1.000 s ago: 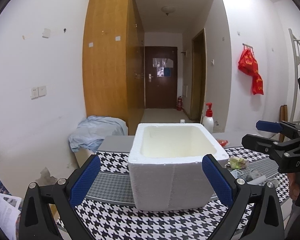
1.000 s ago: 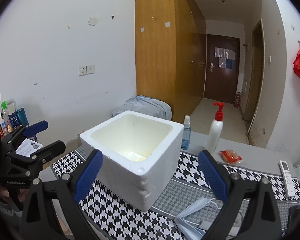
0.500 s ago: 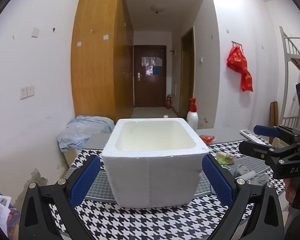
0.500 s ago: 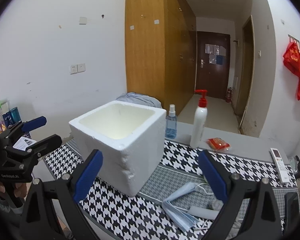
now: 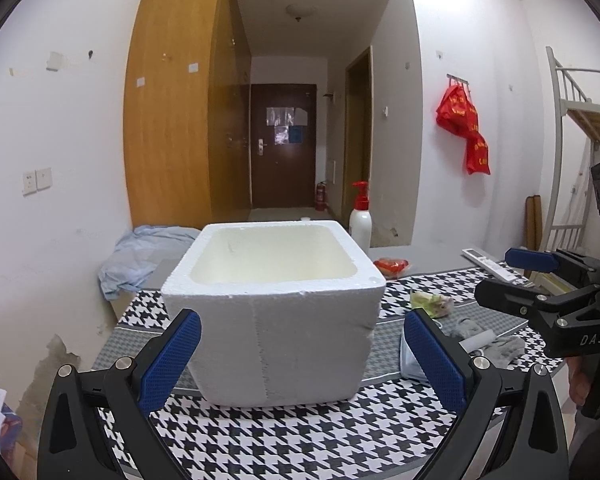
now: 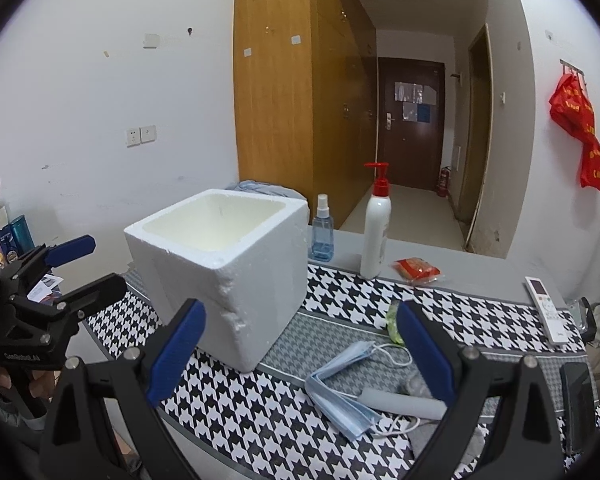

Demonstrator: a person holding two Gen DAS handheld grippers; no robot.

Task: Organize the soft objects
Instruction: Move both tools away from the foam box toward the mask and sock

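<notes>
Both wide-open, empty grippers have dropped lower; foam box stands upright, mouth up.

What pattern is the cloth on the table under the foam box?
Black-and-white houndstooth tablecloth, with finer grey check bands; clearest in the right wrist view.

left gripper fingers spread wide, empty; right gripper same.

Foam box on table, masks right, pump bottle behind.
</notes>
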